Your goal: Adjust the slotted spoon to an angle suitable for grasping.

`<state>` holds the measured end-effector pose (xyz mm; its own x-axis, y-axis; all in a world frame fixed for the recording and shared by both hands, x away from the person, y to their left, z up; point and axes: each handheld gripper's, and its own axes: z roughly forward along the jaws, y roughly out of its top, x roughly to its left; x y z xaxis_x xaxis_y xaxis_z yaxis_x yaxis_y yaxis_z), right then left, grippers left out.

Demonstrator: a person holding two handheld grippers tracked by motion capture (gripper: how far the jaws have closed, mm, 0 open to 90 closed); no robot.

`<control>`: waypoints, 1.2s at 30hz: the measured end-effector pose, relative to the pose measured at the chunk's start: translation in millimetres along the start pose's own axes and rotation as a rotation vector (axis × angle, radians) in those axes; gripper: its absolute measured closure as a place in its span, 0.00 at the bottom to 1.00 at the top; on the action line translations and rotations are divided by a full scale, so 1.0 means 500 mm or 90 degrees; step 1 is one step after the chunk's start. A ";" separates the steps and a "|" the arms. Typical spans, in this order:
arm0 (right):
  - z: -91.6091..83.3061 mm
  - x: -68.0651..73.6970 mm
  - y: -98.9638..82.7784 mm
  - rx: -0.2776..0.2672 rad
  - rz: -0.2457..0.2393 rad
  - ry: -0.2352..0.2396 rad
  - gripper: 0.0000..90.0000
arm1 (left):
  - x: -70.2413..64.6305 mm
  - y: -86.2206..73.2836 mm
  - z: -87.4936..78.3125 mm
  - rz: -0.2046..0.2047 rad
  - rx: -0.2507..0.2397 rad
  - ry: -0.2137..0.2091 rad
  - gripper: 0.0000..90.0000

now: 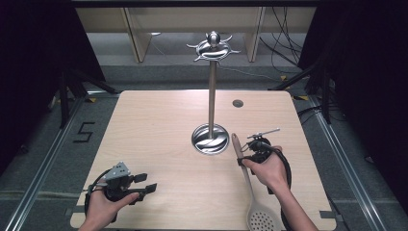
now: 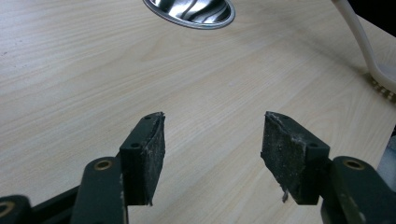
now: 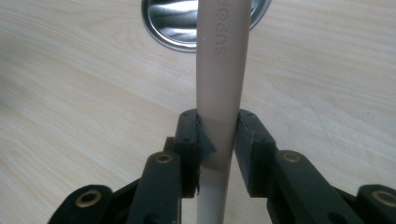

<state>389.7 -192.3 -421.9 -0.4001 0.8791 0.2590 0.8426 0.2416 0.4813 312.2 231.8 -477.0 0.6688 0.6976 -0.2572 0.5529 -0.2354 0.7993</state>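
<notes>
Pale wood table [image 1: 159, 144] from above: the right gripper [image 1: 244, 158] clamps the skimmer spoon [image 1: 250, 192] by its handle, long axis pointing toward the hook stand [image 1: 211, 91] just ahead-left. Left gripper view — left gripper [image 2: 212, 140] agape, empty. Right gripper view — handle pinched between both pads.

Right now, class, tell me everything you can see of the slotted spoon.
The slotted spoon is pale beige, plastic-looking, with a long handle, brown at the tip, and a round head full of small holes. Raised lettering marks the handle. It points toward the metal stand. The right gripper clamps its handle between both fingers.
</notes>
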 end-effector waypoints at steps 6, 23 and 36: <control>-0.017 0.005 -0.009 -0.030 -0.031 0.007 0.80 | 0.000 0.000 0.000 0.001 0.001 0.001 0.43; -0.049 0.023 -0.040 -0.134 -0.073 0.035 0.80 | 0.000 0.000 -0.001 0.006 -0.006 0.004 0.43; -0.058 0.022 -0.042 -0.205 -0.123 0.036 0.80 | -0.002 0.001 0.000 0.004 -0.008 0.001 0.43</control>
<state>357.0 -199.7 -404.8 -0.5668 0.8041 0.1795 0.5967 0.2505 0.7623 312.1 231.1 -476.3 0.6714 0.6975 -0.2506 0.5425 -0.2321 0.8074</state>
